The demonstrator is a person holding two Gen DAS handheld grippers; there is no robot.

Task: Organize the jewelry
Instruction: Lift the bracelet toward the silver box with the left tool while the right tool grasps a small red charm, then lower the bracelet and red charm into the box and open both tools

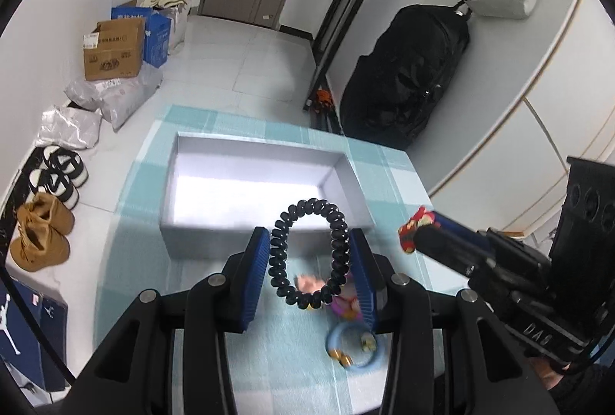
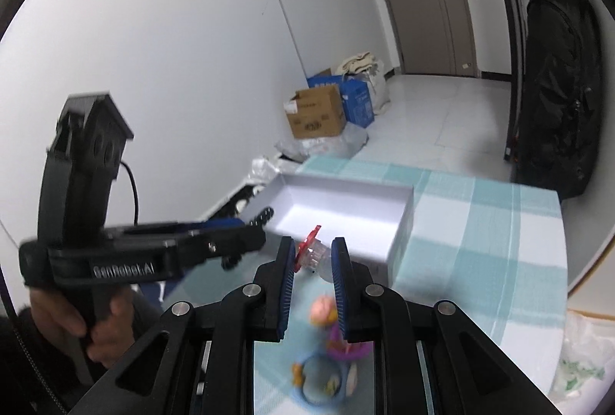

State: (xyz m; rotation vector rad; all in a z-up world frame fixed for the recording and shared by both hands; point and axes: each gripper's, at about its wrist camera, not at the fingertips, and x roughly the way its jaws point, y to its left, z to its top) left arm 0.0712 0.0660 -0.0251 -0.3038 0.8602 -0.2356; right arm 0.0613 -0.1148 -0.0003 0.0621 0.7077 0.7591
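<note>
My left claw (image 1: 309, 253) pinched the black coil band (image 1: 309, 253), my right claw (image 2: 313, 257) pinched a red clip (image 2: 309, 249); next, release both into the white box (image 1: 250, 184) at twelve o'clock.

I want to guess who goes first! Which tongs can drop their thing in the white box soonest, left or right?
Probably left. The left tongs hold the black coil tie right at the box front wall. The right tongs hold a red clip a bit short of it.
</note>
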